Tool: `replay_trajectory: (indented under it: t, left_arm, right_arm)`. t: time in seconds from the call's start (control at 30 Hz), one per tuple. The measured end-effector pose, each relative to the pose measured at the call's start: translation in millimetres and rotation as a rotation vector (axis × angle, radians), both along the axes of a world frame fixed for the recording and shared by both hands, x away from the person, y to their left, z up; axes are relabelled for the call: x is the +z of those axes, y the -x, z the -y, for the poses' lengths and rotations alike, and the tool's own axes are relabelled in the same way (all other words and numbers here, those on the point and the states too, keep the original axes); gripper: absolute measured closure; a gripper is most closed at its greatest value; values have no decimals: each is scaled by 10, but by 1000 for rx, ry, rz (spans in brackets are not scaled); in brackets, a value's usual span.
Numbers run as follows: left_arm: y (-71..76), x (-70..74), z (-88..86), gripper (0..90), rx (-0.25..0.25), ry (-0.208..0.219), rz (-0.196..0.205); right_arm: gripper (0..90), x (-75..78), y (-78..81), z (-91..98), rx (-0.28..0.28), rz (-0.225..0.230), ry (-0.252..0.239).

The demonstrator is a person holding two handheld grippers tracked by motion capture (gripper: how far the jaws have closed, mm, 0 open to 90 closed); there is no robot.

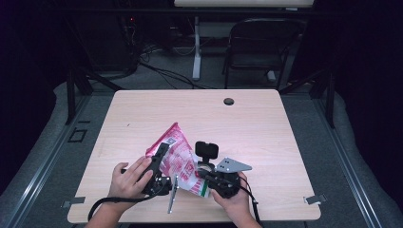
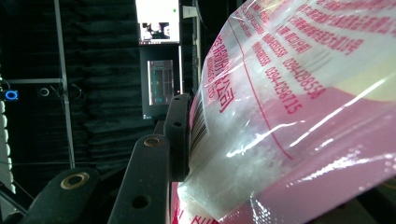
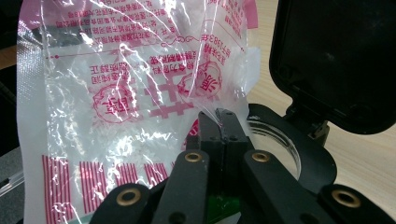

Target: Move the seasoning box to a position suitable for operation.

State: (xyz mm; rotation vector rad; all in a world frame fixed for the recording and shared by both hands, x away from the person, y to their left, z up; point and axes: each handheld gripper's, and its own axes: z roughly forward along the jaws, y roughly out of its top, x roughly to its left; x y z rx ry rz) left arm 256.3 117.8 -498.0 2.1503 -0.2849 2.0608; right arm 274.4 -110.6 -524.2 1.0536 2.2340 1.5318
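Observation:
A pink and clear plastic bag [image 1: 178,151] with red print is held up over the near part of the table [image 1: 256,128], between both grippers. My left gripper [image 1: 163,150] clamps the bag's left side; in the left gripper view its one visible jaw presses flat against the bag [image 2: 289,116], and the other jaw is hidden behind the film. My right gripper [image 1: 204,176] is shut on the bag's lower right corner, its jaws closed together on the film [image 3: 116,93] at the fingertips [image 3: 219,116]. White grains lie inside the bag.
A black container with a raised hinged lid [image 1: 206,150] stands just behind the right gripper; its lid [image 3: 336,60] and clear round rim [image 3: 275,135] are close. A cable hole [image 1: 229,101] is at the table's far edge. A chair [image 1: 259,42] stands beyond.

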Motion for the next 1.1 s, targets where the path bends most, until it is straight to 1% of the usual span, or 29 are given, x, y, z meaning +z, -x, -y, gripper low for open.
replay_trajectory:
  t: [0.03, 0.07, 0.17, 0.23, 0.27, 0.3, 0.4, 0.93, 0.97, 1.1]
  left_arm:
    - [0, 0, 0, 696, 0, 0, 0]
    - [14, 14, 6, 696, 16, -7, -12]
    - [15, 15, 7, 695, 15, -7, -11]
    - [15, 9, 6, 696, 18, -2, -21]
    - [17, 12, 6, 696, 18, -5, -19]
    - [16, 15, 7, 696, 11, -8, -8]
    - [20, 15, 7, 695, 16, -4, -16]
    - [26, 19, 10, 696, 11, 1, -9]
    - [26, 24, 13, 696, 8, -5, -2]
    - [33, 31, 16, 696, 10, -8, -2]
  right_arm:
    - [900, 0, 0, 0, 0, 0, 0]
    - [900, 1, 0, 0, 0, 0, 0]
    - [900, 0, 0, -2, -1, 0, -5]
    - [900, 0, 1, -2, -2, 1, -5]
    - [900, 0, 1, -1, -2, 0, -5]
    - [900, 0, 1, -1, -2, 1, -5]
    - [900, 0, 1, -2, -1, 1, -6]
    - [900, 0, 2, -2, -2, 2, -6]
    - [900, 0, 2, -2, -2, 1, -6]
    - [900, 0, 3, -2, -4, 2, -7]
